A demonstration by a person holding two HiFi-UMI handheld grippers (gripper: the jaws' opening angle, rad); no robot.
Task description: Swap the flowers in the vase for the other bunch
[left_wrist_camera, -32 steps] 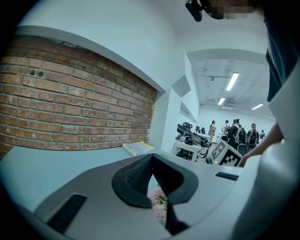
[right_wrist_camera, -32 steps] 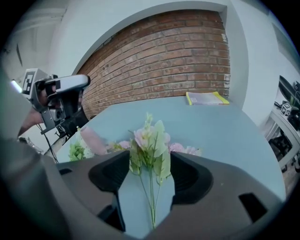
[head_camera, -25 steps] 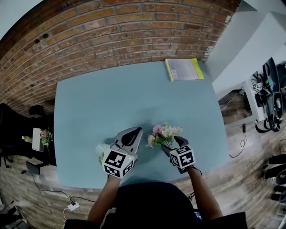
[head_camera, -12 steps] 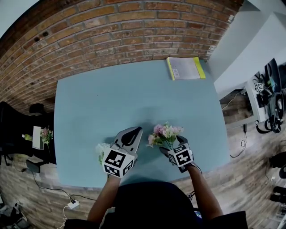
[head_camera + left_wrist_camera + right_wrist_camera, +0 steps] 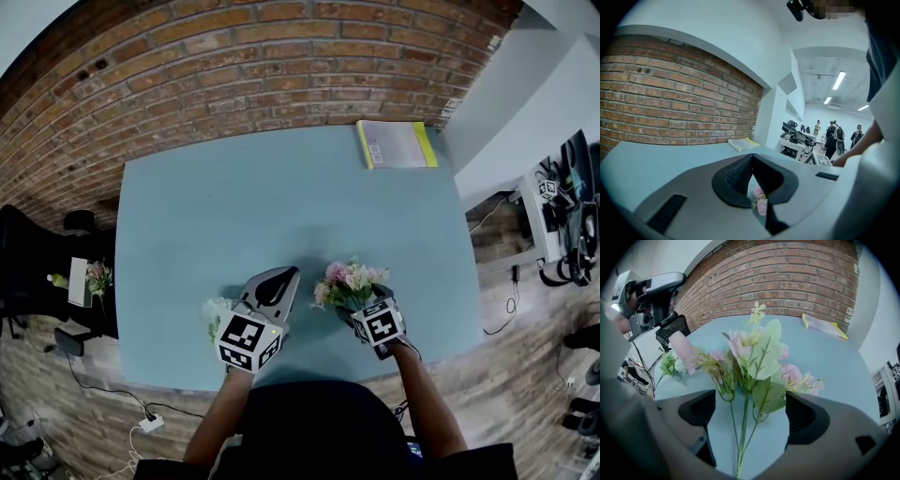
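Now the right gripper (image 5: 747, 416), jaws just opened, straddles the flowers (image 5: 754, 348) on the surface (image 5: 281, 206); the left gripper (image 5: 752, 164) is closed.

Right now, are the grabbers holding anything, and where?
Nothing. The right gripper has just been opening; the green stems of the pink flower bunch lie loose between its jaws. The left gripper is shut, empty.

My smooth grey plastic left gripper (image 5: 751, 159) and its twin, the right gripper (image 5: 749, 411), have black ribbed pads (image 5: 738, 172) lining their jaws. Each carries a white cube (image 5: 246, 339) printed with black square markers (a different pattern on each face). I wear a dark top (image 5: 319, 422).
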